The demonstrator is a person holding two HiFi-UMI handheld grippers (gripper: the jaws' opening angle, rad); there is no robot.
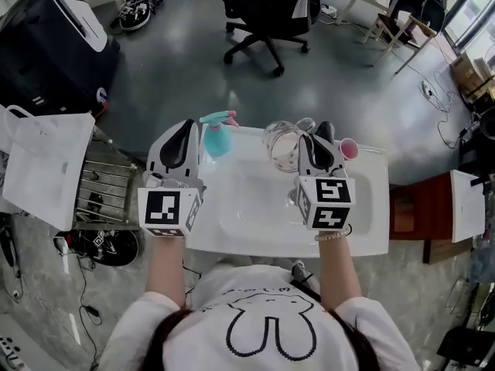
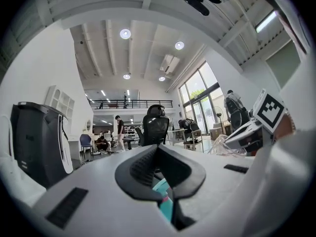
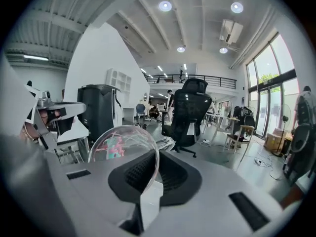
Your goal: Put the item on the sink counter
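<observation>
A white sink counter [image 1: 363, 238] with a shallow basin lies in front of me. My right gripper [image 1: 317, 144] is shut on the wall of a clear cup [image 1: 283, 145], which hangs tilted over the basin's back edge. In the right gripper view the cup's rim [image 3: 123, 132] arcs up out of the closed right gripper [image 3: 154, 169]. A teal spray bottle [image 1: 217, 137] with a pink trigger stands at the counter's back left. My left gripper [image 1: 184, 137] hovers just left of it, jaws together and empty. The left gripper [image 2: 158, 152] shows the bottle [image 2: 165, 204] below its jaws.
A small pink cup [image 1: 349, 148] sits at the counter's back right. A white bag [image 1: 42, 168] and a wire rack [image 1: 108, 184] stand to the left, a wooden stand [image 1: 418, 215] to the right. Beyond are a black office chair [image 1: 267, 10] and a black machine [image 1: 46, 37].
</observation>
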